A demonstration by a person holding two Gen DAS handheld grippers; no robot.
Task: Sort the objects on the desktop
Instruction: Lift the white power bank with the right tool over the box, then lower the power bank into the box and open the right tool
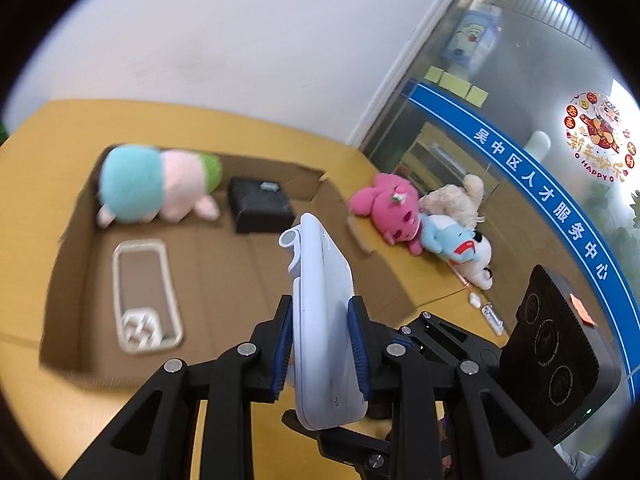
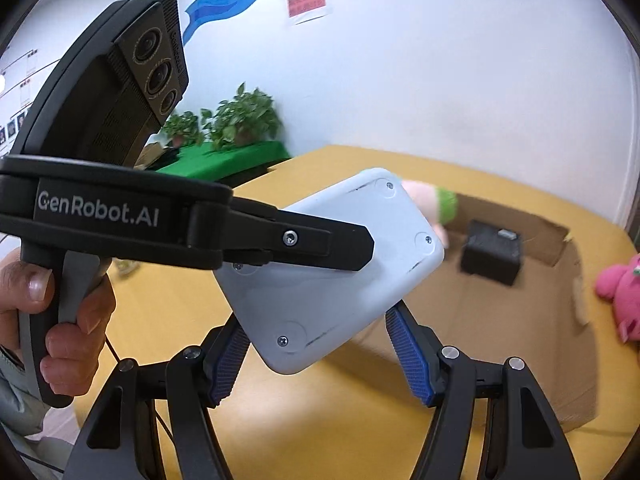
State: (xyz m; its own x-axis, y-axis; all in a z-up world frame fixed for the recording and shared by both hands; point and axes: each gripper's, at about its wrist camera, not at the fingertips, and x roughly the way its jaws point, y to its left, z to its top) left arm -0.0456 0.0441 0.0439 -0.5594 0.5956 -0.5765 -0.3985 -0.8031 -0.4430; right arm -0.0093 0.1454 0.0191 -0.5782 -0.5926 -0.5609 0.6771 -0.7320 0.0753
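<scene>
My left gripper (image 1: 320,344) is shut on a pale blue-white flat device (image 1: 320,312), held on edge above the open cardboard box (image 1: 224,276). In the right wrist view the same device (image 2: 336,272) shows its flat underside with screws, clamped by the left gripper's black finger (image 2: 320,246). My right gripper (image 2: 320,356) is open and empty, its blue pads (image 2: 412,360) on either side below the device and not touching it. In the box lie a teal-pink-green plush (image 1: 152,188), a black box (image 1: 260,204) and a clear phone case (image 1: 144,296).
A pile of plush toys, pink (image 1: 392,208), beige (image 1: 456,200) and blue-white (image 1: 460,248), lies on the yellow table (image 1: 424,280) right of the box, by a glass wall. Small white items (image 1: 490,316) lie near it. Potted plants (image 2: 240,120) stand beyond the table's far left.
</scene>
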